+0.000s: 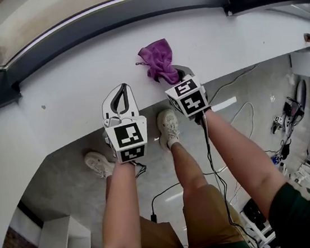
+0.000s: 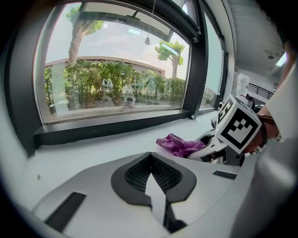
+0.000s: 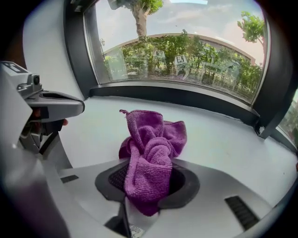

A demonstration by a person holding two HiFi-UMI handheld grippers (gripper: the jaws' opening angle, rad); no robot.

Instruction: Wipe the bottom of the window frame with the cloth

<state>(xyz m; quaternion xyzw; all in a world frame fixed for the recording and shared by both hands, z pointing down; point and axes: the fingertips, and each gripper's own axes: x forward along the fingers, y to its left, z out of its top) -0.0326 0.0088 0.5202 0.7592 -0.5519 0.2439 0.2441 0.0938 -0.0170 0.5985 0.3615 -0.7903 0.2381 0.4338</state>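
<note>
A purple cloth sits bunched on the white sill, with my right gripper shut on its near end. In the right gripper view the cloth stands up in a crumpled wad between the jaws of the right gripper. The dark bottom rail of the window frame runs along the far edge of the sill, a short way beyond the cloth. My left gripper hangs over the sill to the left of the cloth, shut, nothing in it; its pads meet.
The sill's near edge drops to a grey floor with the person's shoes and black cables. A white cabinet stands lower left. Shelves with clutter fill the right side.
</note>
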